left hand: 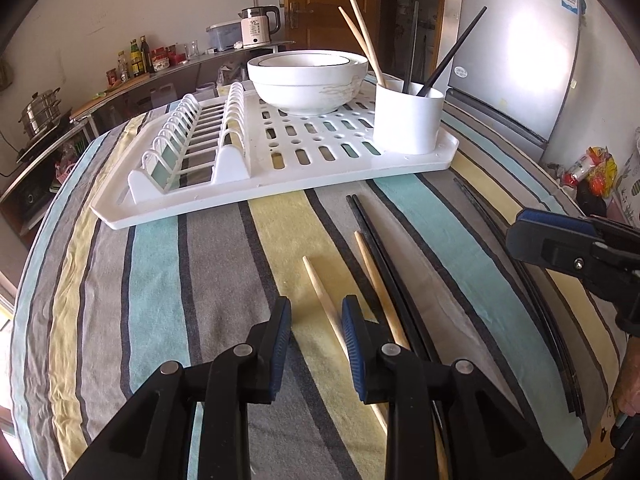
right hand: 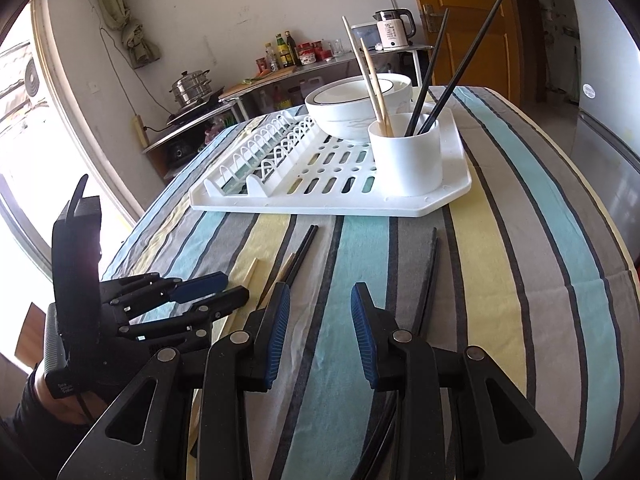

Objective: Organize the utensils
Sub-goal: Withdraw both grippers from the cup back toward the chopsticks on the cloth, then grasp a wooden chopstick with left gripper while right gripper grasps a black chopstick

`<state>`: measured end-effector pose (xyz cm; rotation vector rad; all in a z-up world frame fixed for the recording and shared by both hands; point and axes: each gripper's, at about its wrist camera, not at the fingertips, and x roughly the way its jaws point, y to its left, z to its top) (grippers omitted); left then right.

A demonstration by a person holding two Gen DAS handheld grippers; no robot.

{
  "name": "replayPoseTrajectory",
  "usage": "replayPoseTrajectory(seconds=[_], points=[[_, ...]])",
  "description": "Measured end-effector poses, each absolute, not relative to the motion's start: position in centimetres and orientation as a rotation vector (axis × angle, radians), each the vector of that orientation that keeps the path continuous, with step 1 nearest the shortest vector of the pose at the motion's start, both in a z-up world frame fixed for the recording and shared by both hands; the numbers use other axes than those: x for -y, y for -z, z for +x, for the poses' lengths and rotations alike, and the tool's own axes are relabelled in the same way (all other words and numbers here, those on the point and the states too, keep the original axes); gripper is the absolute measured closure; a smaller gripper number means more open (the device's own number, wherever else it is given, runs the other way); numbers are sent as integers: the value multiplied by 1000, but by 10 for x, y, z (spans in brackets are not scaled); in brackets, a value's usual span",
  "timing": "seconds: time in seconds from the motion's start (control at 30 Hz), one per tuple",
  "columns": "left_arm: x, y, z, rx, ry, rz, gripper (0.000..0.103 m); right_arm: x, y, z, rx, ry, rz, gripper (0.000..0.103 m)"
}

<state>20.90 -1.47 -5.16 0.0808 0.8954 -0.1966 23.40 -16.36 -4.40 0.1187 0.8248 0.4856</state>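
A white utensil cup (left hand: 408,120) (right hand: 406,156) stands on a white dish rack (left hand: 320,168) (right hand: 440,204) and holds two wooden and two black chopsticks. On the striped cloth lie two wooden chopsticks (left hand: 320,296) (right hand: 252,276), a black pair (left hand: 380,256) (right hand: 304,248) and another black pair (left hand: 500,236) (right hand: 430,280) to the right. My left gripper (left hand: 316,312) (right hand: 224,288) is open and empty, low over the wooden chopsticks. My right gripper (right hand: 320,300) is open and empty, just left of the right black pair; one of its fingers (left hand: 560,240) shows in the left wrist view.
Stacked white bowls (left hand: 308,76) (right hand: 356,108) sit on the rack behind the cup. The rack's plate slots (left hand: 192,140) are at its left. A fridge (left hand: 520,60) stands to the right of the table. A counter with a kettle (left hand: 260,26), bottles and a steamer pot (right hand: 190,88) runs behind.
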Motion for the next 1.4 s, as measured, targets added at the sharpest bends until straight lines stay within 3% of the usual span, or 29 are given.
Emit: replayPoseTrajectory(seconds=[0.5, 0.93, 1.07, 1.17, 1.4], points=[[-34, 51, 204, -888, 135, 2, 76, 101, 78, 274, -927, -429, -49, 70], [-33, 52, 207, -891, 132, 8, 80, 116, 78, 282, -953, -326, -106, 68], [-29, 52, 215, -901, 147, 1, 91, 111, 76, 296, -962, -318, -110, 77], [-24, 52, 220, -906, 171, 2, 92, 109, 76, 303, -968, -325, -116, 85], [-13, 51, 215, -927, 191, 15, 92, 107, 76, 301, -976, -346, -139, 92]])
